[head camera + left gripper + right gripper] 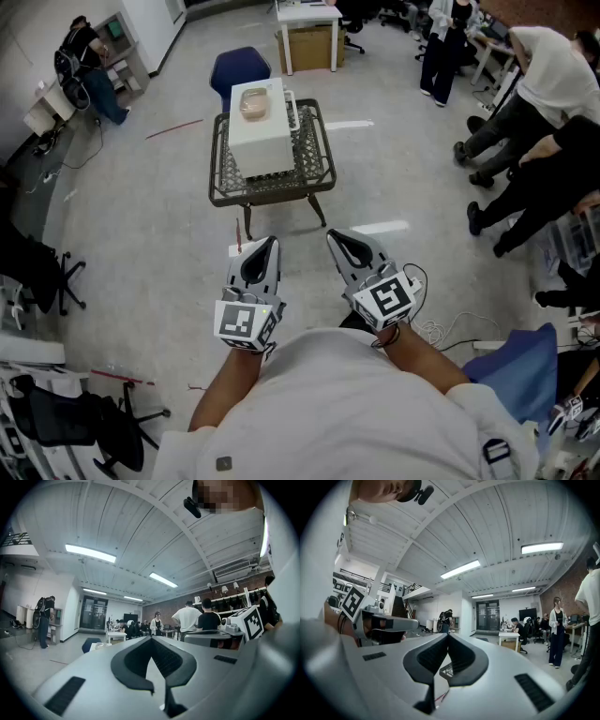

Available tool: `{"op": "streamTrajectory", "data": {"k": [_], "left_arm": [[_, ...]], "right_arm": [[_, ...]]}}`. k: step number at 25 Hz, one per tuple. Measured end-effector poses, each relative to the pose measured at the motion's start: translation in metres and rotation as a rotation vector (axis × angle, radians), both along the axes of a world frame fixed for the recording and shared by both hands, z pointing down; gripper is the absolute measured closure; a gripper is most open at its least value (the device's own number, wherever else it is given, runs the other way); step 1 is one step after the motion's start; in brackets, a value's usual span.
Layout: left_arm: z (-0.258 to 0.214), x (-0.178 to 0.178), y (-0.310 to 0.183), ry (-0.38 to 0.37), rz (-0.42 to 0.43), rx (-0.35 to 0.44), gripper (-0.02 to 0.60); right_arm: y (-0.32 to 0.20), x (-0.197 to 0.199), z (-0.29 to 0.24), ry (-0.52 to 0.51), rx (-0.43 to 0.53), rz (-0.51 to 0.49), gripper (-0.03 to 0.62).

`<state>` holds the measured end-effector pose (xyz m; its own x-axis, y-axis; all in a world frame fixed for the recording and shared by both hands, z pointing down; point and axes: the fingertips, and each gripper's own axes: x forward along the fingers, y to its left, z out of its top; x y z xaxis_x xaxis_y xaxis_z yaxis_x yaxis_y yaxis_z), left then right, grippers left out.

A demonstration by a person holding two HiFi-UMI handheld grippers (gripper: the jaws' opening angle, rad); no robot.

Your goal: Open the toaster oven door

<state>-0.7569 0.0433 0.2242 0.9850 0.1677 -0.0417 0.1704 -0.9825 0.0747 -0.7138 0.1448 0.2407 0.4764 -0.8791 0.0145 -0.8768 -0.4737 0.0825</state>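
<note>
One toaster oven point(258, 131), one mesh table point(272, 197), two hand-held grippers point(266, 246) point(337, 240).

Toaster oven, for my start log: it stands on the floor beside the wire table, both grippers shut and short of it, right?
No: the head view shows the toaster oven on top of the wire table, not on the floor. The rest holds.

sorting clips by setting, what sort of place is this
Probably an open-plan office or lab workspace, not a kitchen: bare grey floor, rolling office chairs, desks with people at the far end. The toaster oven sits on a small wire table in the open floor.
</note>
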Motion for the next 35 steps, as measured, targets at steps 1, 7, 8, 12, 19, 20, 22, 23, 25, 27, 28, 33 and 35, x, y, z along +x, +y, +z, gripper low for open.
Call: {"op": "streamTrajectory", "data": {"k": [1, 7, 8, 12, 19, 20, 22, 23, 25, 27, 28, 33, 35], "left_arm": [[0.002, 0.003, 0.001, -0.003, 0.002, -0.001, 0.565], [0.004, 0.021, 0.005, -0.007, -0.001, -0.007, 0.566], [0.004, 0.025, 0.006, -0.005, -0.002, -0.005, 0.565], [0.005, 0.048, 0.015, -0.01, 0.0, -0.003, 0.566], [0.015, 0.117, 0.048, -0.028, 0.025, 0.012, 0.566], [0.013, 0.13, 0.055, -0.027, 0.032, 0.014, 0.565], [0.011, 0.158, 0.071, -0.023, 0.053, 0.015, 0.565], [0.011, 0.173, 0.08, -0.021, 0.065, 0.016, 0.566], [0.011, 0.201, 0.1, -0.021, 0.085, 0.017, 0.565], [0.009, 0.225, 0.121, -0.03, 0.096, 0.004, 0.566], [0.007, 0.236, 0.133, -0.034, 0.1, -0.002, 0.566], [0.002, 0.286, 0.189, -0.033, 0.142, -0.012, 0.565], [0.005, 0.304, 0.207, -0.039, 0.164, -0.018, 0.565]], "right_arm": [[0.0, 0.003, 0.001, 0.003, -0.001, -0.001, 0.576], [0.008, 0.021, 0.004, -0.004, 0.013, 0.005, 0.576], [0.011, 0.026, 0.004, -0.005, 0.021, 0.007, 0.576], [0.025, 0.05, 0.002, -0.009, 0.034, 0.034, 0.576], [0.064, 0.109, 0.012, -0.006, 0.02, 0.059, 0.576], [0.071, 0.12, 0.011, -0.007, 0.024, 0.061, 0.576], [0.088, 0.144, 0.008, -0.01, 0.038, 0.071, 0.576], [0.097, 0.157, 0.006, -0.008, 0.043, 0.078, 0.576], [0.115, 0.18, 0.002, 0.005, 0.043, 0.089, 0.576], [0.135, 0.2, -0.004, 0.015, 0.036, 0.095, 0.576], [0.145, 0.209, -0.006, 0.016, 0.033, 0.097, 0.576], [0.199, 0.245, -0.004, 0.002, 0.008, 0.117, 0.576], [0.216, 0.259, 0.001, -0.011, 0.009, 0.132, 0.576]]}}
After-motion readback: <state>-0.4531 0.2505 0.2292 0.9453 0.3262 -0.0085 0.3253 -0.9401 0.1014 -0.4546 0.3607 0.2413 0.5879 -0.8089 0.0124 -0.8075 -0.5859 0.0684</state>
